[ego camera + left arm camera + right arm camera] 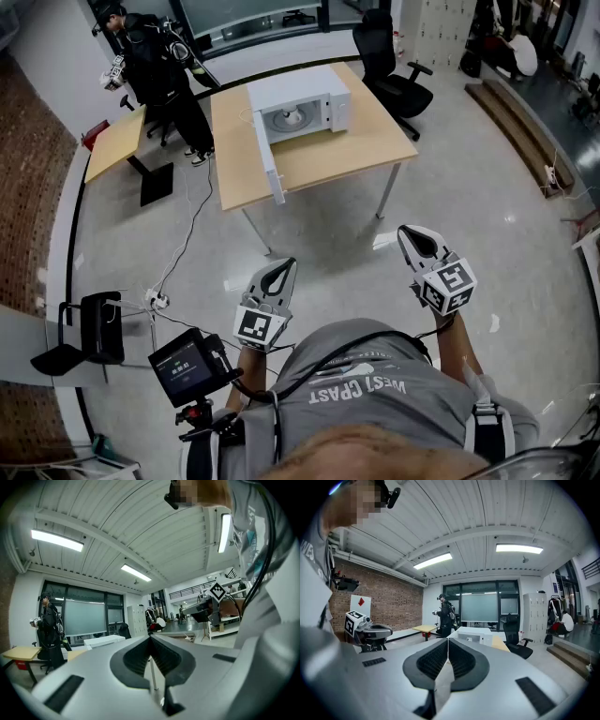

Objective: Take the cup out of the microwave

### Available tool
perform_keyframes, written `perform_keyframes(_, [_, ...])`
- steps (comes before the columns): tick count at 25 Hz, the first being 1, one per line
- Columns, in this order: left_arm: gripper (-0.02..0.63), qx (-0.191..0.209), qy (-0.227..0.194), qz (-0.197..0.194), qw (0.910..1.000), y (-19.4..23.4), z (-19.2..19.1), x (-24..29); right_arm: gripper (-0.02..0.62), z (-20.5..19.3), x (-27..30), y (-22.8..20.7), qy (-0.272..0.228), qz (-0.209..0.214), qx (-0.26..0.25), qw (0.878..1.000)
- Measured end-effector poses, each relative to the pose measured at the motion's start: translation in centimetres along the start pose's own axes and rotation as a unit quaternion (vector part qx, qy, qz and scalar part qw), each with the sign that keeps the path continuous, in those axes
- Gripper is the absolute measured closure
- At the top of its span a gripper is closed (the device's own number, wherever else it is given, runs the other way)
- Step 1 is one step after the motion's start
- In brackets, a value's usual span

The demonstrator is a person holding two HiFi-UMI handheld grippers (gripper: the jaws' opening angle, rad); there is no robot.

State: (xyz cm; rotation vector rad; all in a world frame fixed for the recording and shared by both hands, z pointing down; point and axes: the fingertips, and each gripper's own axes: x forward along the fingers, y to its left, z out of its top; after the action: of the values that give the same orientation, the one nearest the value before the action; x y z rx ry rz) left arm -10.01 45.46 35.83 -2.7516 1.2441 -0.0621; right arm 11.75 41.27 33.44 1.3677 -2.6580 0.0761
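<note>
The tabletop [366, 141] stands well apart from us, across the floor [328, 225]. It carries the white microwave [323, 94], whose open door [269, 159] juts toward us at the left. Inside sits the small cup [293, 117]. We judge it light, rigid and smooth, best pinched at the wall. The left hand-held gripper [281, 267] and right hand-held gripper [408, 234] are closed, empty.

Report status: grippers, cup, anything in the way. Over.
Left gripper, right gripper: both shut, empty, well short of table. Microwave door open, cup looks inside. Nothing seen in the way.
</note>
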Motion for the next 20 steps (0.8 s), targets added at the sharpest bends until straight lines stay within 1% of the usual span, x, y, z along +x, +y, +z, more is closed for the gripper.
perform_keyframes(5, [0.563, 0.005, -0.003, -0.002, 1.0000, 1.3, -0.9, -0.7, 0.583, -0.3, 1.4, 1.2, -0.003, 0.001, -0.001, 1.000])
perform_keyframes(13, [0.563, -0.014, -0.012, 0.000, 0.9998, 3.9, -1.2, -0.9, 0.583, 0.3, 4.0, 1.9, 0.012, -0.002, -0.009, 1.000])
perform_keyframes(17, [0.563, -0.018, -0.010, 0.004, 0.9998, 3.7, -1.8, -0.7, 0.583, -0.3, 4.7, 1.8, 0.019, 0.006, -0.009, 1.000])
perform_keyframes(20, [0.563, -0.022, -0.003, 0.017, 0.9996, 4.4, -1.8, -0.7, 0.583, -0.1, 6.0, 1.5, 0.023, 0.017, -0.007, 1.000])
